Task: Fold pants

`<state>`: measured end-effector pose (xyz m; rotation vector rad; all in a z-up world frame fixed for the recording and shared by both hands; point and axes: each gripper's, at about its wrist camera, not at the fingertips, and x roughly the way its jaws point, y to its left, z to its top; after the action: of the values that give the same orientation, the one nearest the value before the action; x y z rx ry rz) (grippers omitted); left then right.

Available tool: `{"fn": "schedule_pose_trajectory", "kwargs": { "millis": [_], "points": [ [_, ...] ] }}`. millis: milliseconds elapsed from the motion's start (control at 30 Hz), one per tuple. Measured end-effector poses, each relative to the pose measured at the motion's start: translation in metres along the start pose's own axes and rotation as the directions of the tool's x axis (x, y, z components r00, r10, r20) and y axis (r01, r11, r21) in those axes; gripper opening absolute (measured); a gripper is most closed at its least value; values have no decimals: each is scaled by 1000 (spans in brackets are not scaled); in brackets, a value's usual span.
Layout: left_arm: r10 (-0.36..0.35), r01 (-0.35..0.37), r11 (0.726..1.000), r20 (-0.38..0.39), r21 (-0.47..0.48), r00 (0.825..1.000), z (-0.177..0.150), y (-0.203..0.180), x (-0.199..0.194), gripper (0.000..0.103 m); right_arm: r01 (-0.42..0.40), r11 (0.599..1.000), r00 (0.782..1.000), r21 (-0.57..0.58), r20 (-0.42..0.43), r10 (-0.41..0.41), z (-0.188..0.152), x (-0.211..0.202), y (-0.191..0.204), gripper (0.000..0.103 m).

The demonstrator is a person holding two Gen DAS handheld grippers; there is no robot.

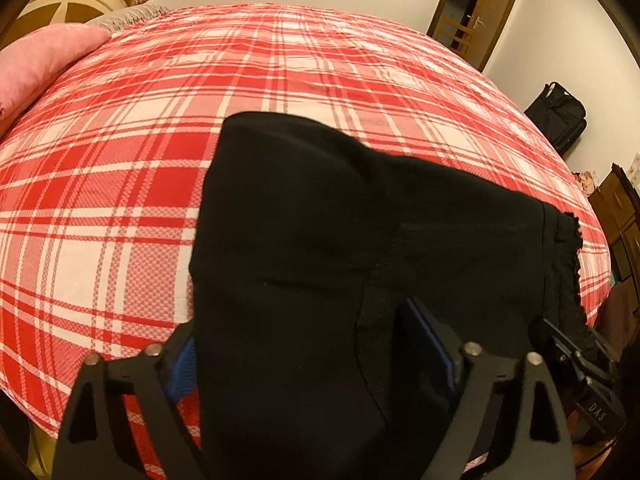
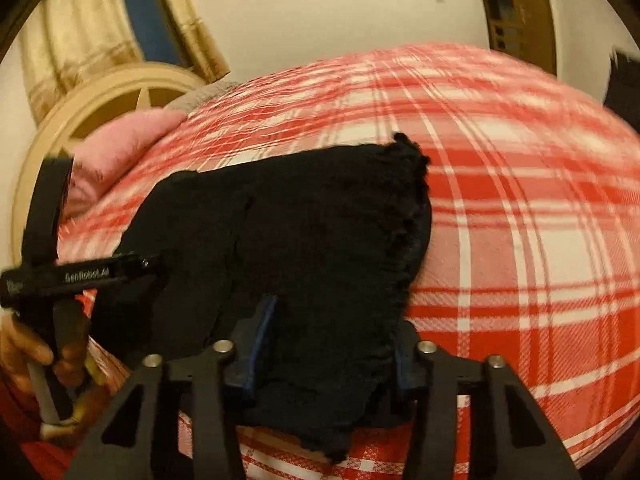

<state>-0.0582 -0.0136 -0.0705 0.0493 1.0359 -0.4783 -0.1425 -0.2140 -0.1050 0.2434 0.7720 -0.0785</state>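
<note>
Black pants lie bunched on the red-and-white plaid bedspread, with their near end running between the fingers of both grippers. At the left gripper, the fabric fills the gap between the blue pads; the jaws stand wide, and whether the pads press on the cloth cannot be determined, since the garment covers the left pad almost entirely. At the right gripper, the pants pass between the two blue-padded fingers, which stand close against the fabric on both sides; a firm clamp cannot be confirmed because the cloth hides the contact faces. A frilled hem edge shows at the far right of the garment in both views. Seams and folds are hard to read in the uniformly dark cloth. The right wrist view is blurred. A hand holding the left gripper's handle is cut off at that view's left edge. A pink pillow lies at the far corner of the bed.
</note>
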Motion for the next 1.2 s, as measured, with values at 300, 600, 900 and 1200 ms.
{"fn": "schedule_pose_trajectory", "kwargs": {
  "millis": [300,600,900,1200],
  "points": [
    [4,-4,1000,16,-7,1000,1,0,-5,68,-64,990,998,124,-9,66,-2,7,-17,56],
    [-83,85,993,28,-76,996,0,11,-2,87,-76,987,997,144,-17,80,-1,12,-17,57],
    [-68,72,996,57,-60,996,2,7,-9,44,-19,1000,1000,6,2,19,6,2,6,34],
    [-11,8,1000,104,22,995,5,-8,-24,23,-17,999,999,-50,49,19,17,-17,21,31]
  ]
}}
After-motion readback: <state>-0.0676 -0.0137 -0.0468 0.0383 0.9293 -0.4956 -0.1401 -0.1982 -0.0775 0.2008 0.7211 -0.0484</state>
